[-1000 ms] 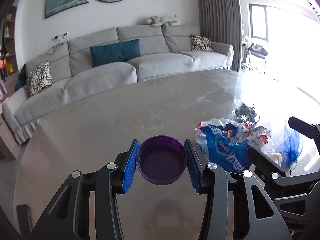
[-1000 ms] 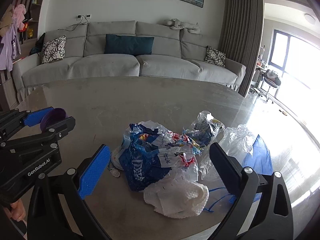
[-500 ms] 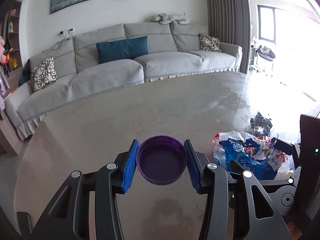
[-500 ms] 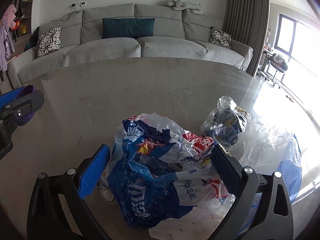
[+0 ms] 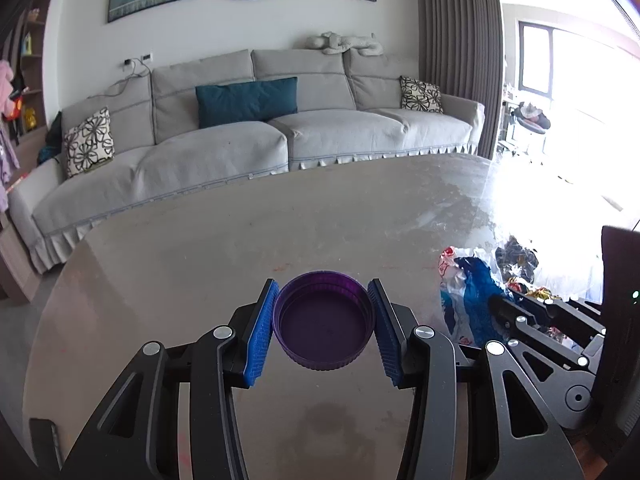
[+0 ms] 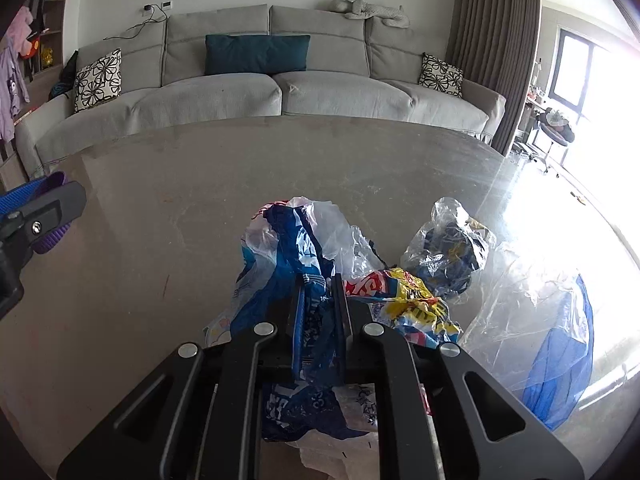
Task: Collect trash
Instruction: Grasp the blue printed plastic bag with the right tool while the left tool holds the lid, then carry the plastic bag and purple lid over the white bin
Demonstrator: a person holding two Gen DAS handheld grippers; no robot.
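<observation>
My left gripper (image 5: 323, 326) is shut on a purple plastic lid (image 5: 324, 320), open side up, held above the grey table (image 5: 200, 264). My right gripper (image 6: 318, 320) is shut on a blue and white plastic bag (image 6: 292, 248) that holds crumpled wrappers (image 6: 408, 300). The bag also shows in the left wrist view (image 5: 468, 292), to the right of the lid. The left gripper and lid show at the left edge of the right wrist view (image 6: 44, 208).
A clear bag with dark wrappers (image 6: 452, 244) and a clear and blue plastic bag (image 6: 548, 332) lie right of the held bag. White crumpled material (image 6: 332, 452) lies under my right gripper. A grey sofa (image 5: 240, 148) stands beyond the table's far edge.
My right gripper has moved forward and closed on the blue and white bag. My left gripper has kept hold of the purple lid and swung slightly left.
</observation>
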